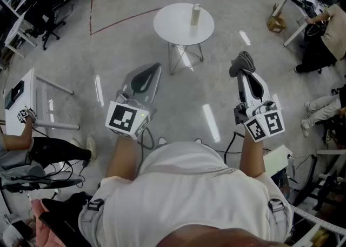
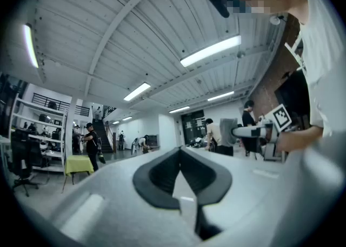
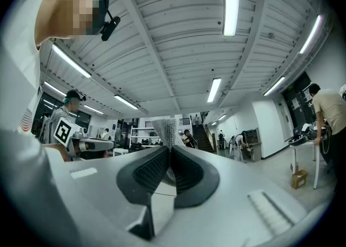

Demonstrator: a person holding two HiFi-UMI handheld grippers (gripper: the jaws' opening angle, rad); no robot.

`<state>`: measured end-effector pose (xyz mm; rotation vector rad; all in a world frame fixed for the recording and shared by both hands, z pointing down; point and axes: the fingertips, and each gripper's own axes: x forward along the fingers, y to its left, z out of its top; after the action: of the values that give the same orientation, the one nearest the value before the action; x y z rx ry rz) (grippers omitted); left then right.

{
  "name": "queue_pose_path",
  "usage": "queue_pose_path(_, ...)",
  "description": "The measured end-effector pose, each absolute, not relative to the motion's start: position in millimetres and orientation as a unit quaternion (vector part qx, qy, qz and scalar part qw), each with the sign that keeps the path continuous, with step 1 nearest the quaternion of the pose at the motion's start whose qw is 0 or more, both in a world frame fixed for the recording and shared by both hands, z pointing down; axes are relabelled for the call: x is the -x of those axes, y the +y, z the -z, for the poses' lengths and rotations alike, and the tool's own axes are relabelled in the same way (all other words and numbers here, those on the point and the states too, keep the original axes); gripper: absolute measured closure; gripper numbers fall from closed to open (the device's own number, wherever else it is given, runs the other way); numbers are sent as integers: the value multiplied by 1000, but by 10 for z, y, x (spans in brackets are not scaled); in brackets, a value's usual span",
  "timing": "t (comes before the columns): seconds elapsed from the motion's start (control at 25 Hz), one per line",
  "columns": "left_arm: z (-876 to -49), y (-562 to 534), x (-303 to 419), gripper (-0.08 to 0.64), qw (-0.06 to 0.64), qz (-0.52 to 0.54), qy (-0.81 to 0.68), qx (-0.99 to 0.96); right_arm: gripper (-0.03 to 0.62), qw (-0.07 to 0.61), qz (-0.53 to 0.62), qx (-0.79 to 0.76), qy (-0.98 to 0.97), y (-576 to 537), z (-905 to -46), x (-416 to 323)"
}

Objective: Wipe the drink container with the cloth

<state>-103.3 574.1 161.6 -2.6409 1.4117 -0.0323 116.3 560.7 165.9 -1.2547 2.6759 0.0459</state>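
Head view: cloth gripped and ready, drink container (image 1: 195, 14) not yet reached.

Right hand-held gripper (image 1: 244, 76) clamped on a grey cloth (image 1: 243, 62), with a bunch of it left sticking out past the tips, probably to serve as the wiping face; same pinch seen from close in the right gripper view. Left hand-held gripper (image 1: 154, 71) closed with nothing between its pads, as shown in the left gripper view, likely meant to steady the container during wiping. Drink container, slim and pale, upright near the far edge of the round white tabletop (image 1: 173, 27), well apart from both tools. Both pointed forward toward it, about level. Wiping judged as not begun; closer reach needed first.
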Motion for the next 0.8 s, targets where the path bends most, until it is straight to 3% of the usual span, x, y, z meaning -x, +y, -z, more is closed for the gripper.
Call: queue_pose_path(0.8, -1636, 5802, 1366, 557, 71, 5, 461, 884, 566, 88, -20, 421, 903, 5660, -1657, -754)
